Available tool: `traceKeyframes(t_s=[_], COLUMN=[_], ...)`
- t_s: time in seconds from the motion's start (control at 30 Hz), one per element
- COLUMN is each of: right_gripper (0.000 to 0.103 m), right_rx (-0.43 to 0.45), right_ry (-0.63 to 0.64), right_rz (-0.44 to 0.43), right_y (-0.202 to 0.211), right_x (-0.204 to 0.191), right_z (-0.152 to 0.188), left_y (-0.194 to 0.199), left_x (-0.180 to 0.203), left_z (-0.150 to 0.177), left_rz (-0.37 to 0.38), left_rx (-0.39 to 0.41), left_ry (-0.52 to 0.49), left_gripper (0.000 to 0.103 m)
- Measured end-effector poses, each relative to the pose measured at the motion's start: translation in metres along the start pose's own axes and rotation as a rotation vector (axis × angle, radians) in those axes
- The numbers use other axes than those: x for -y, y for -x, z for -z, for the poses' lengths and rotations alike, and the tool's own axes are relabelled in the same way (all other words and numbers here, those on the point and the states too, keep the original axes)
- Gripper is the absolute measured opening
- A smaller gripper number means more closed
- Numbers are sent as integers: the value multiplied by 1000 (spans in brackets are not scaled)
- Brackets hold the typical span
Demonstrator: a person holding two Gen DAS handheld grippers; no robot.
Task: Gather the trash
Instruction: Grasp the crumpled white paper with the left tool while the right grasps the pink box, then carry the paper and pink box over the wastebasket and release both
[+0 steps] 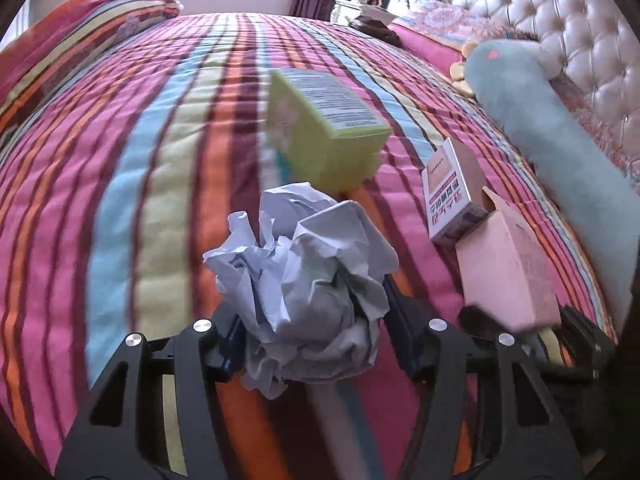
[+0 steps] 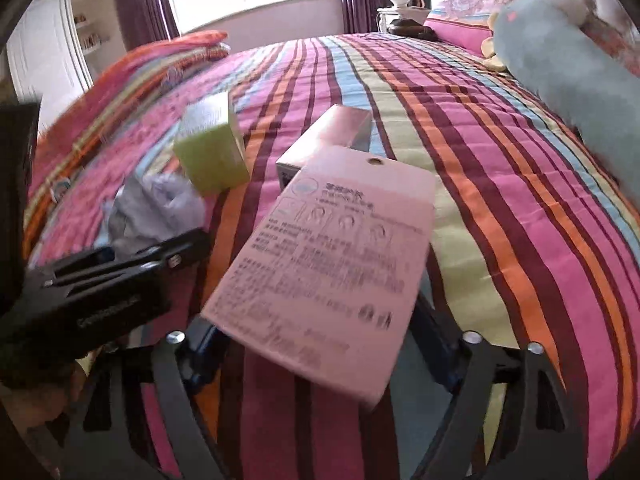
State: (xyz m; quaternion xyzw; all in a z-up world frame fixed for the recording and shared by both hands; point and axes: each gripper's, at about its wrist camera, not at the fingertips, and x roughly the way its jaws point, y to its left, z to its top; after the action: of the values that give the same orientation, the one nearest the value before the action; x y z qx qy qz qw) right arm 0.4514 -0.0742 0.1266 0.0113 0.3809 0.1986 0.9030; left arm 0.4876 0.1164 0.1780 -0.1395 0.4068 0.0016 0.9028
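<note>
— Grippers first: what are they holding?
— Left gripper (image 1: 312, 320) is clenching a paper ball (image 1: 308, 280) above the striped quilt (image 1: 120, 200). Right gripper (image 2: 320, 344) is gripping a pink box (image 2: 324, 264), tilted over the quilt.
— Anything lying loose?
— A green box (image 1: 324, 128) is sitting on the quilt beyond the ball, and a white box (image 1: 452, 192) is lying just beside the pink one; whether they are touching, I cannot tell. A blue plush (image 1: 552, 128) is resting along the headboard (image 1: 568, 20).
</note>
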Motion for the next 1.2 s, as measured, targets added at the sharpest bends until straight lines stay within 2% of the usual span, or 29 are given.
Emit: traceKeyframes(t_s=[0.13, 0.23, 0.27, 0.3, 0.33, 0.43, 0.6, 0.7, 0.73, 0.8, 0.83, 0.87, 0.93, 0.97, 1.07, 1.2], right_gripper=[70, 68, 68, 67, 67, 65, 64, 64, 64, 64, 64, 64, 64, 64, 64, 64], right_rx=[2, 16, 26, 32, 61, 108, 153, 142, 139, 105, 44, 4, -48, -112, -266, -394], right_ry=[-49, -82, -106, -114, -141, -159, -126, -15, -6, 31, 37, 34, 18, -7, -85, -79], right_rz=[-74, -192, -259, -275, -340, -433, -493, -525, -525, -526, -533, -528, -514, -499, -468, -400], right_y=[28, 60, 77, 82, 101, 143, 210, 269, 273, 293, 305, 306, 301, 294, 261, 232], right_x=[-2, -2, 1, 1, 7, 13, 13, -2, -5, -10, -11, -11, -12, -10, -3, -4], right_z=[21, 45, 57, 62, 74, 99, 131, 173, 179, 208, 243, 264, 288, 315, 367, 414], left_y=[45, 84, 98, 115, 132, 181, 253, 297, 306, 319, 319, 315, 292, 274, 227, 180], left_x=[-14, -23, -26, -28, -31, -32, -24, -12, -8, 1, 3, 6, 10, 11, 17, 26], left_z=[42, 83, 96, 112, 128, 169, 239, 290, 305, 343, 365, 384, 427, 450, 499, 533], left_rz=[12, 40, 55, 79, 105, 160, 237, 271, 271, 264, 257, 245, 217, 200, 138, 124], left_rx=[14, 30, 42, 58, 76, 122, 168, 167, 158, 115, 76, 31, -83, -153, -293, -437], left_ry=[-5, -14, -11, -6, 5, 21, 49, 5, -12, -49, -58, -69, -68, -57, -75, -95], left_gripper=[57, 57, 57, 57, 57, 57, 57, 57, 57, 57, 57, 57, 57, 57, 57, 57])
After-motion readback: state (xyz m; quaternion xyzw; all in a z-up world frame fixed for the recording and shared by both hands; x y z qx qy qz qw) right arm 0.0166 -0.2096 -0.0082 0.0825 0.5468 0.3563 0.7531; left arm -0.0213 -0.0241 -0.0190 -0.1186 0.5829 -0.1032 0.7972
